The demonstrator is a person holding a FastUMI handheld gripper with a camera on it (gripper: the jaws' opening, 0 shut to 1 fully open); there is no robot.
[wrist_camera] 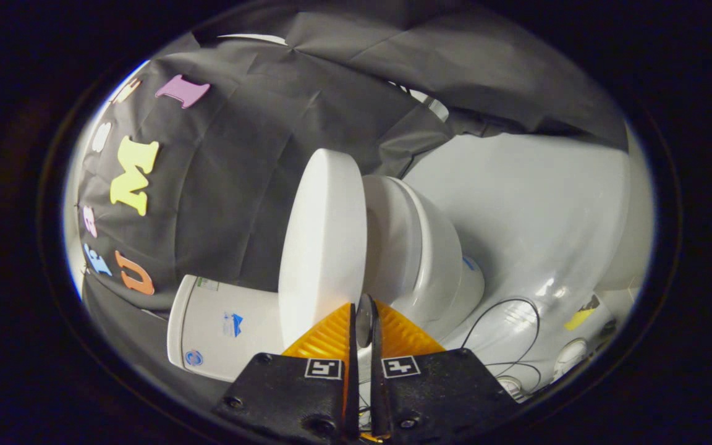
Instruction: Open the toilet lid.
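One white ceramic toilet lies just ahead of the gripper, its smooth white oval lid raised off the bowl. Both fingers are drawn close together, clamped on the lid's thin front edge between them. One white cistern sits behind the lid, carrying three small stickers, blue and green, too small to read. Thin black cables loop across the glossy white floor beside the bowl, near one yellow tape scrap.
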